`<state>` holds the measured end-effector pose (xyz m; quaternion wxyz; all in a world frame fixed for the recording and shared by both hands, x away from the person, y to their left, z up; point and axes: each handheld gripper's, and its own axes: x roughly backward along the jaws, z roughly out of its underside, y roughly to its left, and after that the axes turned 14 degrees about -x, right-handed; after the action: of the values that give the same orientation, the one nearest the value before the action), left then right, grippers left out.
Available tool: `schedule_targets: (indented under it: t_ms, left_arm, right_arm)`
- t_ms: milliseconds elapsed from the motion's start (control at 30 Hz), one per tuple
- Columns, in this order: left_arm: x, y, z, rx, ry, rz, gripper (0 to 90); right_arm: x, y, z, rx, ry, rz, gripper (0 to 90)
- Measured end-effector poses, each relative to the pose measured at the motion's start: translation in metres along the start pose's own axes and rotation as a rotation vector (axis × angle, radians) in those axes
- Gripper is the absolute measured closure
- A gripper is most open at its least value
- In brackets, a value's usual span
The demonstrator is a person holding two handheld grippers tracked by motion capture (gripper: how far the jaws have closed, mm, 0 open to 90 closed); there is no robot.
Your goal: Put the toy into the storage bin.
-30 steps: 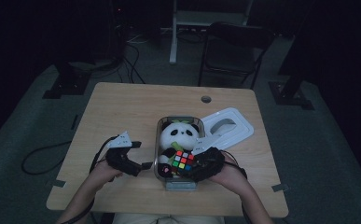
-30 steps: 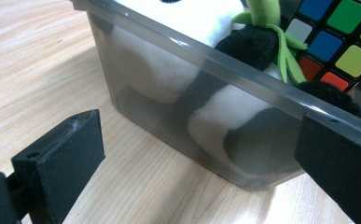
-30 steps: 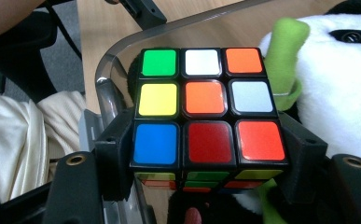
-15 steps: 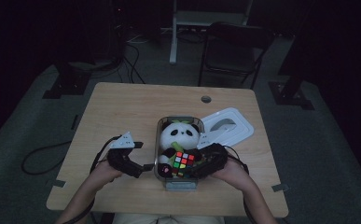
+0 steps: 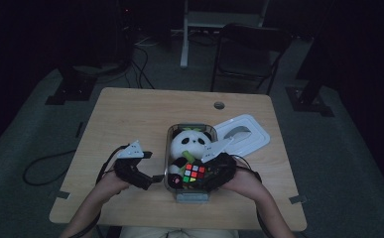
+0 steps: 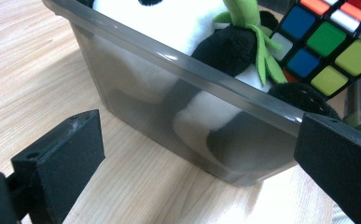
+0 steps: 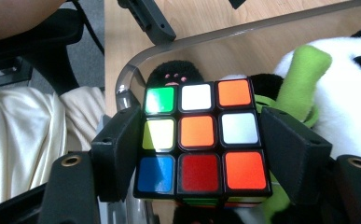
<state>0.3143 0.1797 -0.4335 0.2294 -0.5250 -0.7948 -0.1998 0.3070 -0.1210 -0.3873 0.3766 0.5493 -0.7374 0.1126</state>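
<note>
A clear grey bin (image 5: 167, 148) stands on the wooden table (image 5: 130, 119), with a panda plush (image 5: 192, 141) lying in it. My right gripper (image 5: 199, 178) is shut on a colour cube (image 5: 193, 173) at the bin's near end, over the panda's legs. Its jaws have just been closing, and the cube (image 7: 199, 135) sits between the pads (image 7: 117, 149), which touch its two sides. My left gripper (image 5: 156, 179) is open beside the bin's left wall (image 6: 169, 93), its jaws wide apart and nothing between them. The panda (image 6: 169, 23) and cube (image 6: 329, 51) show above that wall.
The bin's white lid (image 5: 241, 134) lies on the table to the right of the bin. A cable hole (image 5: 219, 105) is near the far edge. A chair (image 5: 249, 49) stands behind the table. Cables trail from both grippers.
</note>
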Motion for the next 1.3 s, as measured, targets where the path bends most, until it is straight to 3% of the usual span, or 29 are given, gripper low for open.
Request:
schedule_targets:
  t_ms: [167,300,467,567,600,700,767,867,900,933,1067,1200,1300]
  left_arm:
    - [0.001,-0.002,-0.005,-0.003,-0.017,0.018,2.1]
    - [0.004,-0.006,-0.011,-0.026,-0.023,0.017,2.2]
    - [0.008,-0.012,-0.021,-0.053,-0.042,0.017,2.2]
    - [0.009,-0.016,-0.029,-0.064,-0.062,0.03,3.0]
    - [0.009,-0.017,-0.033,-0.066,-0.064,0.034,6.4]
    - [0.008,-0.022,-0.042,-0.095,-0.069,0.053,6.5]
    - [0.007,-0.026,-0.048,-0.105,-0.076,0.052,16.3]
    - [0.007,-0.031,-0.055,-0.142,-0.111,0.087,20.6]
    - [0.006,-0.033,-0.057,-0.142,-0.114,0.097,38.0]
    - [0.005,-0.034,-0.06,-0.15,-0.116,0.11,38.7]
    - [0.003,-0.044,-0.069,-0.196,-0.108,0.138,58.0]
    - [-0.002,-0.053,-0.077,-0.24,-0.087,0.158,63.8]
    - [-0.007,-0.055,-0.079,-0.246,-0.069,0.174,69.8]
  right_arm:
    - [0.001,-0.004,0.003,-0.01,0.018,-0.014,32.8]
    - [0.003,-0.003,0.004,-0.034,-0.004,-0.009,30.7]
    - [0.019,-0.006,0.004,-0.103,-0.116,0.002,28.6]
    - [0.028,-0.007,0.005,-0.133,-0.163,0.05,36.5]
    - [0.03,-0.007,0.006,-0.132,-0.169,0.06,44.9]
    - [0.032,-0.004,0.008,-0.133,-0.169,0.091,57.0]
    - [0.033,-0.002,0.01,-0.133,-0.174,0.112,65.0]
    - [0.034,0.0,0.012,-0.143,-0.185,0.127,73.2]
    - [0.035,0.002,0.014,-0.148,-0.193,0.127,81.4]
    - [0.035,0.003,0.015,-0.141,-0.193,0.132,81.9]
    - [0.033,0.009,0.016,-0.164,-0.19,0.159,81.3]
    - [0.033,0.011,0.017,-0.161,-0.188,0.16,81.4]
    - [0.03,0.011,0.018,-0.166,-0.176,0.165,81.8]
